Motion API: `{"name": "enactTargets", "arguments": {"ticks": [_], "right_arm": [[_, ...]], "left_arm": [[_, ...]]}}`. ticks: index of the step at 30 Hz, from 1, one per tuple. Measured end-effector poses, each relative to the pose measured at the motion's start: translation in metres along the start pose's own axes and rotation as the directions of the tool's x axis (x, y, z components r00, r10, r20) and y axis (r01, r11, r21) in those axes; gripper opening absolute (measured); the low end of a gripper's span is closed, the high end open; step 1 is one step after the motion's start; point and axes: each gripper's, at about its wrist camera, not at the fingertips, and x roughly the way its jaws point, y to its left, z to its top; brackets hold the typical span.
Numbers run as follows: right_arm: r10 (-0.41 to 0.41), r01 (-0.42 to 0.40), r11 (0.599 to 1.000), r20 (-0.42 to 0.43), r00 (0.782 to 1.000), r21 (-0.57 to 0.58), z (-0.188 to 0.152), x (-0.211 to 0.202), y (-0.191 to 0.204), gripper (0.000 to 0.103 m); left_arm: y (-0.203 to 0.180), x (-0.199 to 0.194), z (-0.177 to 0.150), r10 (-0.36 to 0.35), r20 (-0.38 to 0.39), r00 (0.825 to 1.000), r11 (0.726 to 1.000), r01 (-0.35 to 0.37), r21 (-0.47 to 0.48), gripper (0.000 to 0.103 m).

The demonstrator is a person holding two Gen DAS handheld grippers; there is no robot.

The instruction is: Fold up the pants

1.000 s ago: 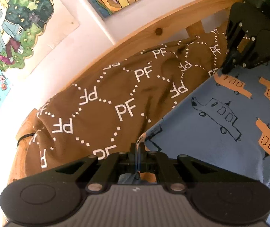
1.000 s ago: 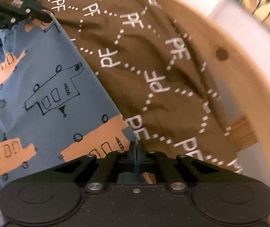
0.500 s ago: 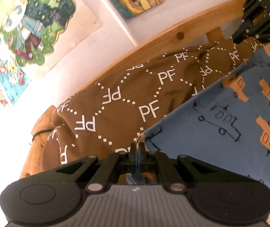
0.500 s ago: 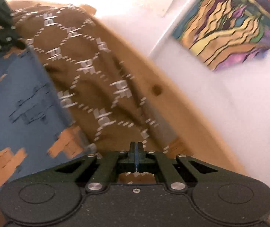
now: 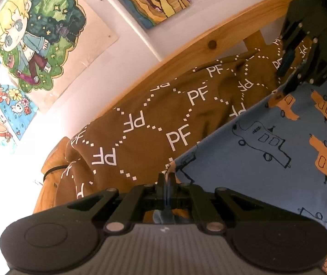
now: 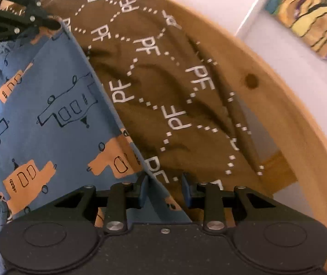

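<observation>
Two corners are carrying the limp, light pants [image 5: 278, 151]: left gripper [image 5: 166, 178] is pinching one, right gripper [image 6: 164, 186] is gaping around the other.

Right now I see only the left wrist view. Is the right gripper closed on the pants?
Observer: No. The right gripper is open, and the edge of the pants passes between its fingers unclamped.
Operator: Where does the edge pass between them?
Observer: Close beside one finger, far from the other.
Operator: Does my left gripper hold its corner, seen from there?
Observer: Yes. The left gripper pinches the far corner, and the edge runs straight from there to the right gripper.
</observation>
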Motion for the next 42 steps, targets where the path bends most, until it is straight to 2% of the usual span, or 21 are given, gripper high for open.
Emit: {"name": "enactTargets", "arguments": {"ticks": [2, 3, 4, 5, 7, 10, 12, 15, 18, 21, 26, 28, 30, 34, 37, 42], "right_arm": [[0.008, -0.008, 1.0, -0.024, 1.0, -0.007, 0.0, 0.007, 0.0, 0.025], [0.008, -0.009, 1.0, -0.029, 1.0, -0.012, 0.0, 0.009, 0.002, 0.018], [0.002, -0.002, 1.0, -0.031, 1.0, -0.018, 0.0, 0.011, 0.004, 0.004], [-0.001, 0.0, 1.0, -0.026, 1.0, -0.023, -0.001, 0.01, 0.006, 0.001], [-0.017, 0.017, 1.0, -0.011, 1.0, -0.025, -0.002, 0.006, 0.01, 0.0], [-0.078, 0.08, 0.997, 0.058, 0.995, -0.024, -0.01, -0.016, 0.023, 0.0], [-0.153, 0.154, 0.988, 0.11, 0.982, -0.004, -0.018, -0.038, 0.035, 0.0], [-0.223, 0.229, 0.973, 0.178, 0.958, -0.013, -0.029, -0.076, 0.061, 0.0], [-0.271, 0.285, 0.958, 0.22, 0.937, -0.033, -0.042, -0.111, 0.093, 0.0], [-0.282, 0.301, 0.953, 0.239, 0.929, -0.045, -0.055, -0.142, 0.127, 0.0], [-0.284, 0.306, 0.95, 0.232, 0.93, -0.066, -0.084, -0.183, 0.185, 0.0], [-0.266, 0.284, 0.957, 0.206, 0.942, -0.063, -0.096, -0.194, 0.208, 0.0], [-0.246, 0.261, 0.963, 0.166, 0.955, -0.072, -0.109, -0.2, 0.229, 0.0], [-0.231, 0.24, 0.967, 0.109, 0.967, -0.083, -0.134, -0.201, 0.275, 0.0], [-0.223, 0.23, 0.969, 0.085, 0.971, -0.089, -0.146, -0.197, 0.3, 0.0], [-0.206, 0.209, 0.976, 0.053, 0.977, -0.065, -0.165, -0.184, 0.325, 0.0]], "left_arm": [[0.0, 0.001, 0.0, 0.0, 0.0, 1.0, 1.0, 0.0, -0.001, 0.001], [0.0, 0.001, 0.0, -0.001, -0.001, 1.0, 1.0, 0.001, -0.002, 0.001], [0.0, 0.001, -0.001, 0.0, -0.002, 1.0, 1.0, 0.0, -0.002, 0.001], [0.0, 0.0, -0.001, 0.002, -0.001, 1.0, 1.0, -0.002, -0.001, 0.001], [0.0, -0.002, -0.002, 0.005, 0.007, 1.0, 1.0, -0.005, -0.005, 0.001], [0.001, -0.009, -0.006, 0.006, 0.028, 1.0, 1.0, -0.005, -0.022, 0.001], [0.004, -0.018, -0.01, -0.008, 0.058, 0.998, 0.999, 0.01, -0.039, 0.001], [0.007, -0.034, -0.017, -0.03, 0.099, 0.995, 0.998, 0.035, -0.049, 0.001], [0.01, -0.056, -0.026, -0.056, 0.143, 0.988, 0.997, 0.063, -0.039, 0.001], [0.008, -0.078, -0.036, -0.091, 0.184, 0.979, 0.995, 0.097, -0.023, 0.001], [-0.014, -0.117, -0.062, -0.169, 0.224, 0.96, 0.984, 0.152, 0.091, 0.001], [-0.027, -0.128, -0.074, -0.196, 0.222, 0.955, 0.975, 0.165, 0.149, 0.001], [-0.043, -0.138, -0.086, -0.233, 0.202, 0.951, 0.959, 0.19, 0.21, 0.001], [-0.075, -0.149, -0.112, -0.299, 0.151, 0.942, 0.92, 0.242, 0.31, 0.001], [-0.094, -0.149, -0.13, -0.316, 0.11, 0.942, 0.895, 0.257, 0.366, 0.001], [-0.111, -0.145, -0.152, -0.328, 0.057, 0.943, 0.872, 0.278, 0.404, 0.001]]}}
